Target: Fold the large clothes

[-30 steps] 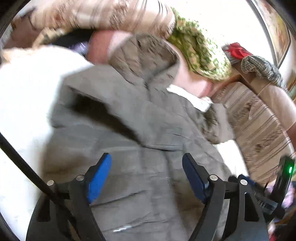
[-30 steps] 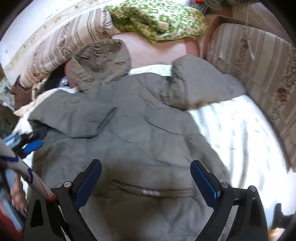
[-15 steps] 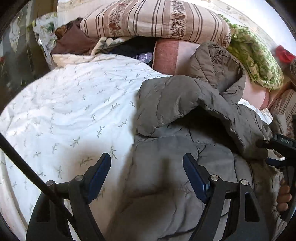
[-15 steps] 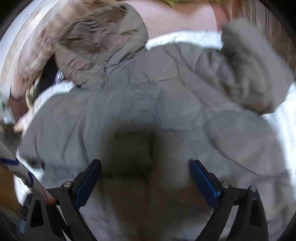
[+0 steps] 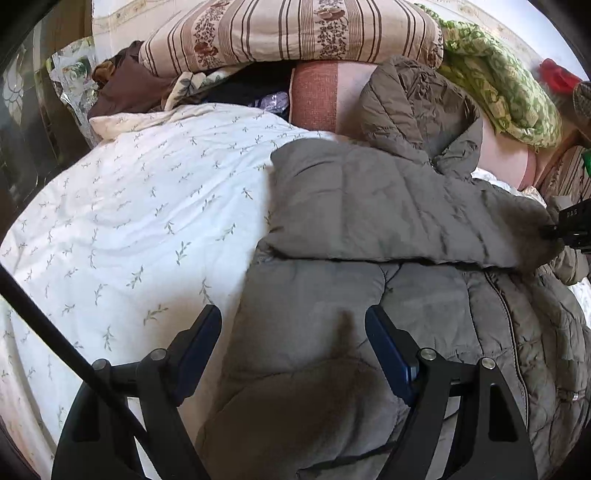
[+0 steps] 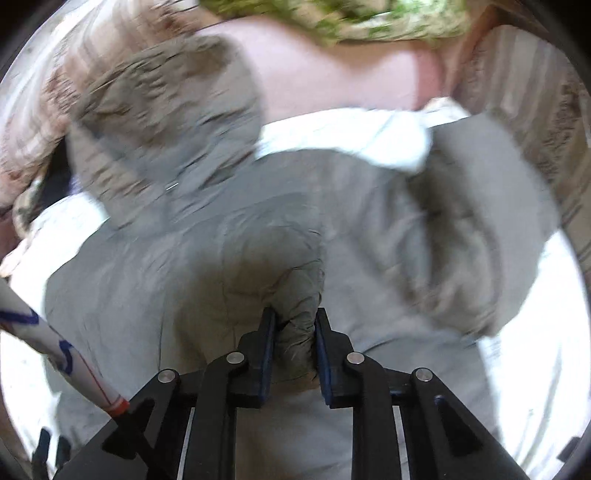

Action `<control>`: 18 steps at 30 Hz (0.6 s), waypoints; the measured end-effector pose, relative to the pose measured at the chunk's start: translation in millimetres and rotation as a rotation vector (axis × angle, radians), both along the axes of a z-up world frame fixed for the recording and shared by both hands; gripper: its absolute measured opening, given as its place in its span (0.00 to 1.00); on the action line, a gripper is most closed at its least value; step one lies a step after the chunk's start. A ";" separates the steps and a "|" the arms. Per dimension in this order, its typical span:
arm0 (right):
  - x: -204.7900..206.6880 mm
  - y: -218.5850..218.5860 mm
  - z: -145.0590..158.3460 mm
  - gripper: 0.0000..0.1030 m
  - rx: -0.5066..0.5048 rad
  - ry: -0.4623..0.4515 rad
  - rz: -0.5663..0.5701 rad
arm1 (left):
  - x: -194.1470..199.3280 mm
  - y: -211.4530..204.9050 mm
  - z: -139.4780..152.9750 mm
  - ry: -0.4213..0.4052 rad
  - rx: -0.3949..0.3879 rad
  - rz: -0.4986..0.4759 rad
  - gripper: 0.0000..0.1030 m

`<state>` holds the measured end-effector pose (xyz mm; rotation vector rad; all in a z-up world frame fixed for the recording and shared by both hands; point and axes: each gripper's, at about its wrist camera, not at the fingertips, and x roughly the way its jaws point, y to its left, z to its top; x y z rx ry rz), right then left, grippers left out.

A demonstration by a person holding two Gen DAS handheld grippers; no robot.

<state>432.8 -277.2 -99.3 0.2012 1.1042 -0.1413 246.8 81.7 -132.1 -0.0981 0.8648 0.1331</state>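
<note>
**Right gripper pinches the sleeve cuff**

On the left lies the white sheet (image 5: 140, 206), bare of clothing. The left gripper (image 5: 293, 345) hangs over the coat's (image 5: 325, 350) near left edge with its jaws wide apart and nothing between them — as wide as they were a second ago, though it now looks along the coat's edge rather than square over its body. The coat lies face up across the middle and right of the bed, hood (image 5: 413, 99) at the far end against the pink pillow (image 5: 321, 98), below the striped cushion (image 5: 291, 33). The left sleeve (image 5: 388, 206) is folded across the chest, its cuff reaching the right side.

That cuff is where the change is. Half a second ago the right gripper (image 6: 293, 332) was spread open above the coat; now its jaws are closed tight on a bunched ridge of sleeve fabric (image 6: 295, 295), and the view is blurred with motion. The other sleeve (image 6: 476, 221) is still bent up at the far right.

It seems the first sleeve fold is being set or adjusted — an early step, with the second sleeve and the body folds yet to do.
</note>
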 end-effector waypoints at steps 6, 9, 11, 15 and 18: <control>17.1 -17.7 -32.9 0.20 -0.046 0.063 -0.023 | 10.1 3.5 -16.5 0.070 -0.037 0.012 0.77; 20.9 -14.3 -49.0 0.21 -0.061 0.068 -0.023 | 13.8 2.3 -22.4 0.086 -0.025 0.014 0.77; 23.4 -12.2 -50.9 0.26 -0.071 0.064 -0.019 | 14.3 -0.1 -23.8 0.088 -0.012 0.013 0.77; 30.3 -14.6 -50.8 0.70 -0.191 0.081 -0.041 | 12.1 -3.7 -25.9 0.084 0.017 0.012 0.77; 21.1 -25.4 -37.0 0.81 -0.112 0.063 -0.048 | 8.4 -4.5 -24.1 0.077 0.020 0.011 0.77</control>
